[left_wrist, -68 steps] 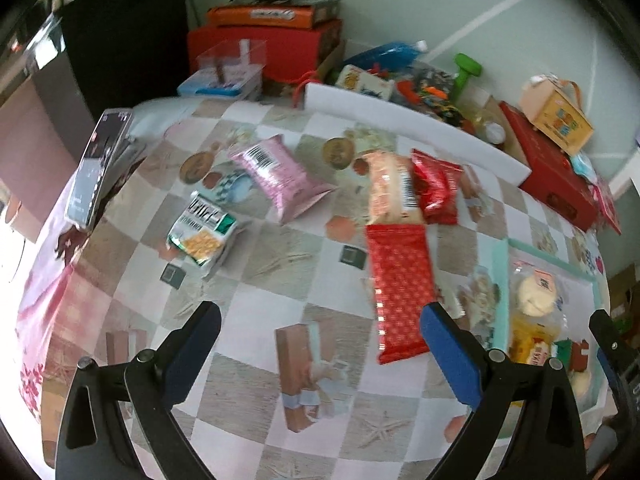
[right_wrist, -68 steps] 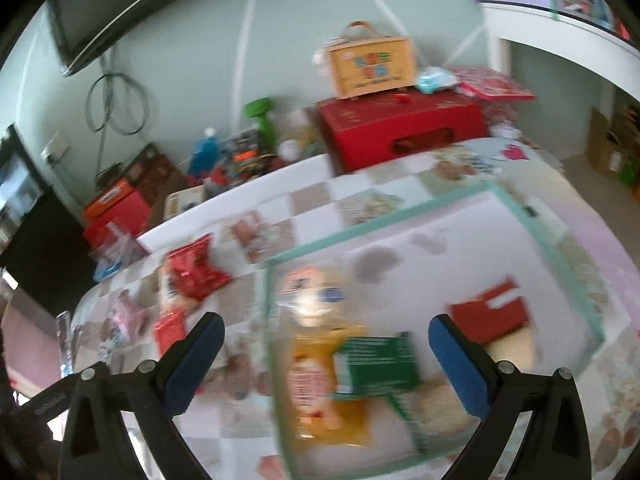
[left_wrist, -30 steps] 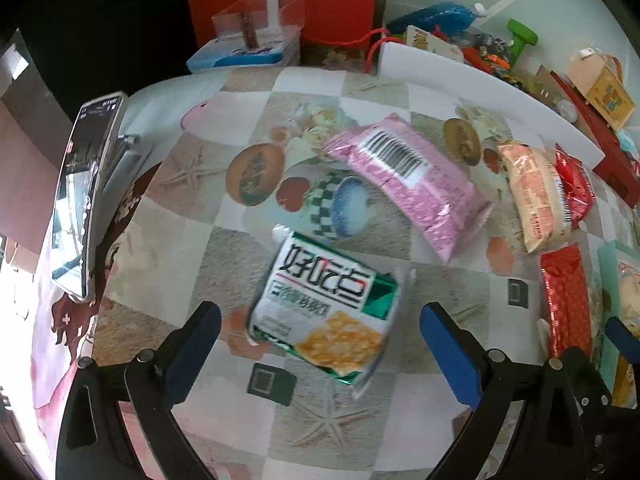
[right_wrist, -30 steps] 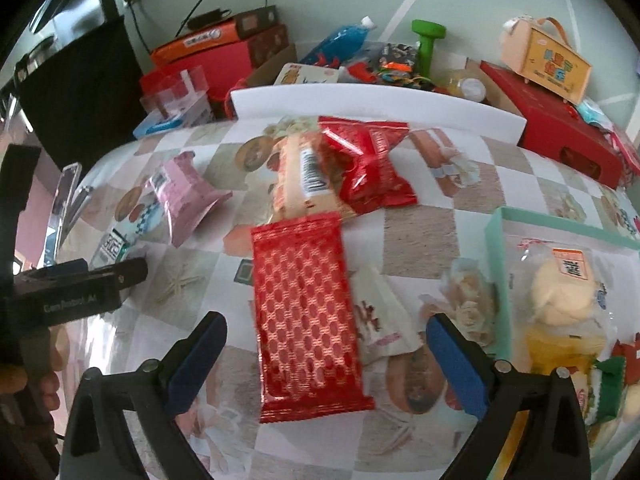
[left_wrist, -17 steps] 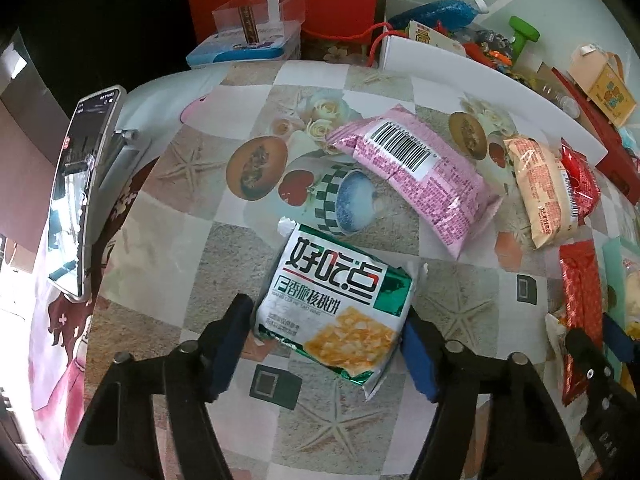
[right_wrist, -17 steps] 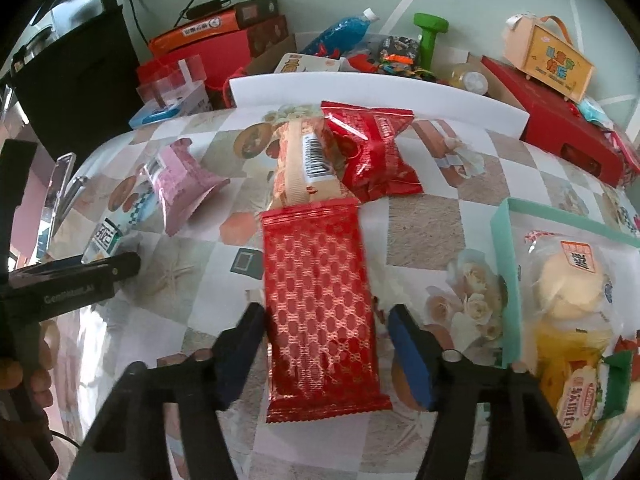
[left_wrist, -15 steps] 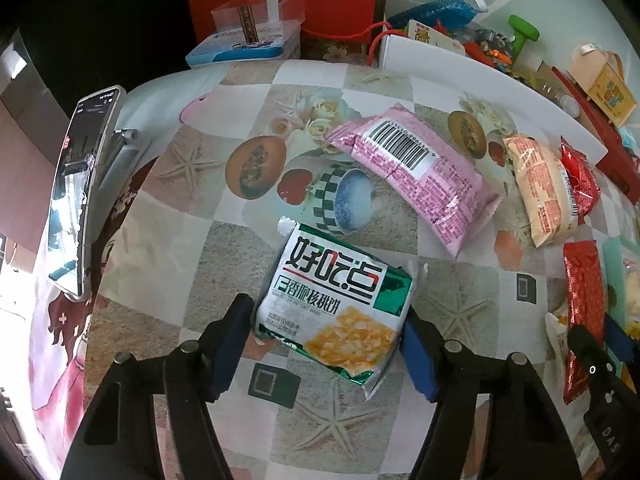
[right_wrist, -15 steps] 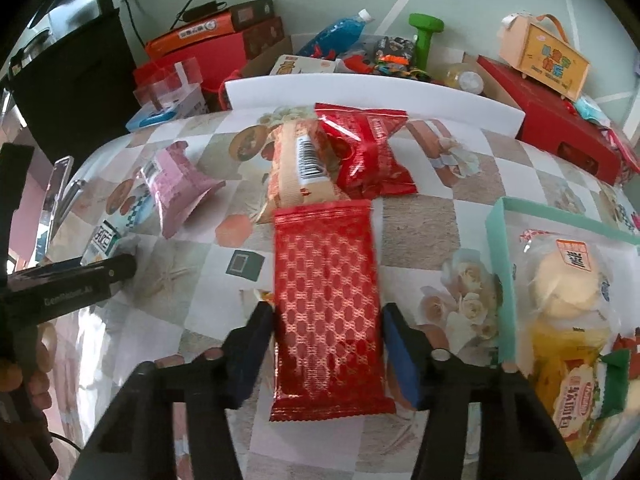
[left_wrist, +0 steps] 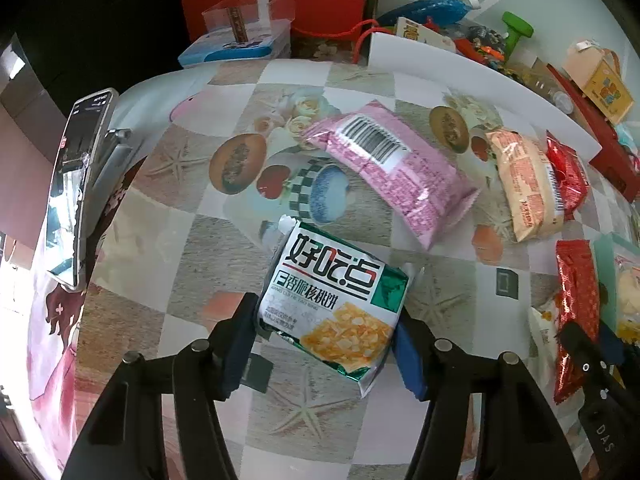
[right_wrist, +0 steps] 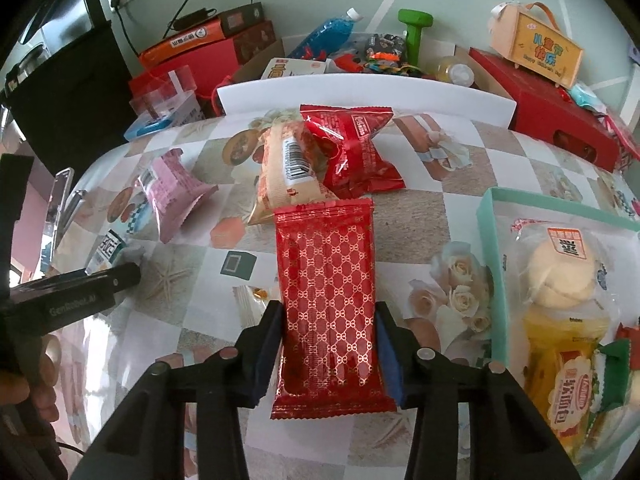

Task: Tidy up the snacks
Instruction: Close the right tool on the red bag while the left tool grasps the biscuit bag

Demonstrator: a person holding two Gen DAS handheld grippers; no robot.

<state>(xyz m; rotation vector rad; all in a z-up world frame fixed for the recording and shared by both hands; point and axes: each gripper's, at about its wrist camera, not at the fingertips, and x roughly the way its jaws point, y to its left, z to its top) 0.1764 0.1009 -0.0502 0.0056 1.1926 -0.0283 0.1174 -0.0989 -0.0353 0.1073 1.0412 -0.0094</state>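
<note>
Both tools are closing on packets lying flat on the tabletop [right_wrist: 432, 184]: the left tool [left_wrist: 326, 344] around the green-and-white biscuit packet [left_wrist: 334, 300], the right tool [right_wrist: 330, 354] around the red patterned wrapper [right_wrist: 330, 280]. Slippery film squeezed edge-on may buckle and slip out when lifted toward the teal tray [right_wrist: 490, 240].
</note>
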